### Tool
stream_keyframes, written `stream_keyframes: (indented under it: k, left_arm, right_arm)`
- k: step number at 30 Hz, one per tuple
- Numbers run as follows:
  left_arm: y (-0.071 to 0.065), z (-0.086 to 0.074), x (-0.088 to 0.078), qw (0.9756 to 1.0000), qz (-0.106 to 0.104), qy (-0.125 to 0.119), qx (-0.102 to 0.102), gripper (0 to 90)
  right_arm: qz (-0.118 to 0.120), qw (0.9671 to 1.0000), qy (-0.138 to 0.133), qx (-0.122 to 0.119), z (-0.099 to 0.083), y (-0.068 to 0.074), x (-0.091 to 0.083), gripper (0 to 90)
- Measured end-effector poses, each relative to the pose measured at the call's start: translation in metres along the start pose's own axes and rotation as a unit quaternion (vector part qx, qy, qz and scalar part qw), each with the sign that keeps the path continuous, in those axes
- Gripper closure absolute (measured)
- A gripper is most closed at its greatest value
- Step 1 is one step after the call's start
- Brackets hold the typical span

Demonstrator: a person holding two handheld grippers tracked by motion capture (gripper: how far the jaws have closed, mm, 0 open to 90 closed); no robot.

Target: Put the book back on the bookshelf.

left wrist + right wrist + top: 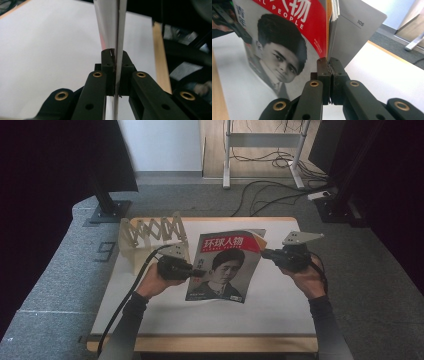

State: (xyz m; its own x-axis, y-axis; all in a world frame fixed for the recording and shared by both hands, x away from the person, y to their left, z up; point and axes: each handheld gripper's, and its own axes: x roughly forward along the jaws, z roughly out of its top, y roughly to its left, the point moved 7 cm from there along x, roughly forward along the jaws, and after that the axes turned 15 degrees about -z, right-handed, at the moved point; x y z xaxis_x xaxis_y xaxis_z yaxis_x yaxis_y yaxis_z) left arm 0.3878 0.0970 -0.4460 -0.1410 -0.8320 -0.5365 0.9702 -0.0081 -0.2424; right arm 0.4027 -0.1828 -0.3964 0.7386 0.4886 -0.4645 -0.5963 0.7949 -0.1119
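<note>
While the left gripper (192, 271) pinches the magazine (225, 265) by its left edge, jaws closed tight on the pages, the cover stands lifted between both grippers above the white table (150, 310). Opposite, the right gripper (265, 253) has its jaws pressed together against the magazine's right edge.

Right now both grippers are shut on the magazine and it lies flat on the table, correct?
Not quite. Both the left gripper and right gripper are shut on the magazine, but it is lifted and tilted up off the table, as the right gripper view shows.
</note>
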Motion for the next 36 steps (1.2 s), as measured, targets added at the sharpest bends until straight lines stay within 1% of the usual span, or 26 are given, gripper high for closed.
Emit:
stream_keyframes:
  k: [1, 3, 5, 6, 7, 8, 12, 13, 17, 18, 20, 21, 22, 23, 25, 27, 29, 31, 33, 34, 35, 36]
  left_arm:
    - [0.000, -0.005, 0.001, 0.9999, 0.009, 0.014, 0.003, 85.9]
    - [-0.001, -0.011, 0.001, 0.9994, 0.018, 0.029, 0.008, 84.9]
    - [-0.003, -0.013, 0.000, 0.9991, 0.017, 0.036, 0.013, 83.3]
    - [-0.004, -0.013, 0.000, 0.9993, 0.015, 0.034, 0.012, 81.3]
    - [-0.006, -0.010, -0.001, 0.9995, 0.013, 0.025, 0.013, 80.8]
    - [-0.006, -0.009, -0.001, 0.9995, 0.014, 0.023, 0.015, 80.8]
    - [-0.007, 0.001, 0.000, 0.9993, 0.019, 0.027, 0.020, 75.6]
    - [-0.007, 0.003, 0.000, 0.9993, 0.020, 0.024, 0.018, 75.1]
    - [-0.005, 0.011, -0.005, 0.9997, 0.022, 0.000, 0.011, 69.8]
    - [-0.005, 0.013, -0.006, 0.9997, 0.023, -0.003, 0.006, 69.8]
    - [-0.003, 0.015, -0.007, 0.9995, 0.033, -0.002, -0.001, 71.9]
    - [-0.002, 0.015, -0.007, 0.9990, 0.043, 0.004, 0.000, 76.0]
    - [-0.003, 0.015, -0.008, 0.9990, 0.044, 0.006, 0.002, 83.2]
    - [-0.003, 0.015, -0.007, 0.9991, 0.042, 0.006, -0.001, 85.8]
    - [-0.003, 0.015, -0.008, 0.9987, 0.050, 0.007, -0.003, 86.1]
    - [-0.003, 0.014, -0.008, 0.9987, 0.051, 0.005, -0.006, 86.3]
    - [-0.003, 0.014, -0.008, 0.9988, 0.049, 0.004, -0.009, 86.3]
    - [-0.004, 0.014, -0.009, 0.9988, 0.048, 0.002, -0.014, 86.3]
    - [-0.004, 0.013, -0.010, 0.9987, 0.048, -0.002, -0.017, 86.3]
    - [-0.004, 0.012, -0.011, 0.9987, 0.048, -0.002, -0.017, 86.4]
    - [-0.004, 0.011, -0.011, 0.9986, 0.049, -0.005, -0.017, 86.5]
    - [-0.004, 0.010, -0.012, 0.9986, 0.049, -0.007, -0.018, 86.5]
  right_arm:
    - [0.003, 1.0000, -0.001, -0.002, 0.000, 0.002, 0.000, 87.0]
    - [0.008, 0.9999, -0.003, -0.006, 0.001, 0.005, 0.001, 87.0]
    - [0.014, 0.9998, -0.008, -0.010, 0.003, 0.008, 0.000, 87.0]
    - [0.018, 0.9997, -0.010, -0.014, 0.004, 0.010, -0.002, 87.0]
    - [0.018, 0.9997, -0.010, -0.014, 0.004, 0.010, -0.002, 87.0]
    - [0.021, 0.9996, -0.012, -0.017, 0.005, 0.011, -0.003, 87.0]
    - [0.025, 0.9991, -0.014, -0.030, 0.008, 0.016, -0.005, 87.0]
    - [0.025, 0.9991, -0.013, -0.032, 0.009, 0.016, -0.006, 87.0]
    - [0.029, 0.9990, -0.016, -0.031, 0.010, 0.018, -0.005, 86.9]
    - [0.029, 0.9990, -0.016, -0.031, 0.010, 0.018, -0.005, 86.9]
    - [0.027, 0.9990, -0.015, -0.033, 0.011, 0.018, -0.005, 86.9]
    - [0.027, 0.9990, -0.014, -0.034, 0.011, 0.018, -0.005, 86.8]
    - [0.024, 0.9990, -0.014, -0.034, 0.011, 0.018, -0.004, 86.6]
    - [0.022, 0.9991, -0.012, -0.035, 0.010, 0.017, -0.004, 85.9]
    - [0.021, 0.9991, -0.012, -0.035, 0.010, 0.017, -0.005, 85.4]
    - [0.009, 0.9992, -0.009, -0.037, 0.008, 0.015, -0.004, 84.9]
    - [-0.003, 0.9992, -0.005, -0.040, 0.005, 0.013, -0.004, 81.9]
    - [-0.010, 0.9991, 0.002, -0.041, 0.000, 0.012, -0.003, 78.4]
    - [-0.020, 0.9990, 0.007, -0.039, -0.006, 0.010, -0.002, 73.0]
    - [-0.024, 0.9991, 0.009, -0.034, -0.011, 0.009, -0.001, 66.9]
    - [-0.025, 0.9991, 0.014, -0.031, -0.015, 0.008, 0.000, 62.7]
    - [-0.025, 0.9991, 0.014, -0.031, -0.015, 0.008, 0.000, 62.7]
